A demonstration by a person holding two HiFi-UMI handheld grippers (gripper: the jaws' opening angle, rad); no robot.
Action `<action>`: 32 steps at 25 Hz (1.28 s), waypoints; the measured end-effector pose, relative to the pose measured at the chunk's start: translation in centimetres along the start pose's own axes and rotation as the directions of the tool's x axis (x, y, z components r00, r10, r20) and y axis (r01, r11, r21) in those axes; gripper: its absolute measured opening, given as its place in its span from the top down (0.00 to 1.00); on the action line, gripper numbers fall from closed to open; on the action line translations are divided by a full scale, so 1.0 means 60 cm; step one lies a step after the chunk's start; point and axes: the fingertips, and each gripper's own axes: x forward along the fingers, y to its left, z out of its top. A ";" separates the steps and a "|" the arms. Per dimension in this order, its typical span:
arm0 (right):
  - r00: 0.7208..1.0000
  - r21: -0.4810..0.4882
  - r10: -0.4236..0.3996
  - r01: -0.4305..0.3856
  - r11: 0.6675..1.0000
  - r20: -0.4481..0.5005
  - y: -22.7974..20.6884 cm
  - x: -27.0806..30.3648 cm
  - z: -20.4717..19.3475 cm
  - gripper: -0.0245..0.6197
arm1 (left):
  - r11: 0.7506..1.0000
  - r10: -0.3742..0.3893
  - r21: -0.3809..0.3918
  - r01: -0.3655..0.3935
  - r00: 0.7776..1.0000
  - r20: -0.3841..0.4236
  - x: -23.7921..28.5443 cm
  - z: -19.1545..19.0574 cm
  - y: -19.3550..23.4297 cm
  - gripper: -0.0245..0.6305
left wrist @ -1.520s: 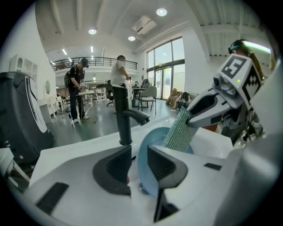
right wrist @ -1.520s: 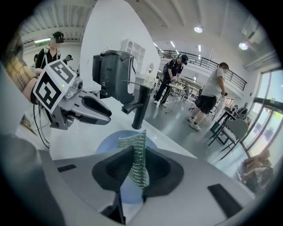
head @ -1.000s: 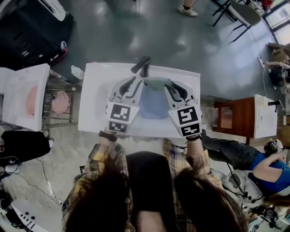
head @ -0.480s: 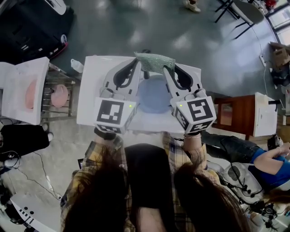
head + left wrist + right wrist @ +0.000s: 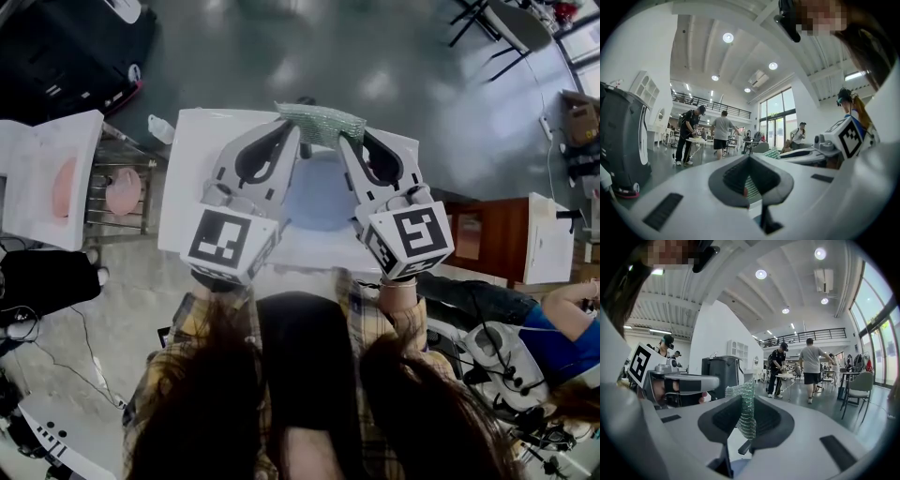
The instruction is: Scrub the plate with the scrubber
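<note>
Shiny, rough green mesh scrubber (image 5: 321, 123); smooth matt blue plate (image 5: 319, 202); smooth white sink top (image 5: 187, 187).

one left gripper (image 5: 293, 134), one right gripper (image 5: 349, 142), one scrubber (image 5: 321, 122), one plate (image 5: 317, 195), one table (image 5: 192, 173).

Green mesh scrubber (image 5: 321, 122): spans the fingers of left gripper (image 5: 292, 129) and right gripper (image 5: 347, 141). Blue plate (image 5: 319, 199): below the fingers, on white tabletop (image 5: 192, 178).

- plate (image 5: 319, 192): your left gripper (image 5: 293, 131) and right gripper (image 5: 349, 142) cover its side rims in the head view.
- scrubber (image 5: 321, 123): the left gripper view shows you only a mesh strip between the jaws.
- tap (image 5: 304, 99): mostly behind the scrubber; only its dark top shows.
- pink items (image 5: 122, 202) on the rack (image 5: 117, 178): too small to identify.
</note>
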 end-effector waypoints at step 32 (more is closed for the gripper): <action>1.000 -0.018 0.004 -0.004 1.000 -0.018 -0.002 -0.005 0.002 0.83 | 0.999 0.007 0.036 -0.007 1.000 0.010 -0.004 0.018 -0.006 0.94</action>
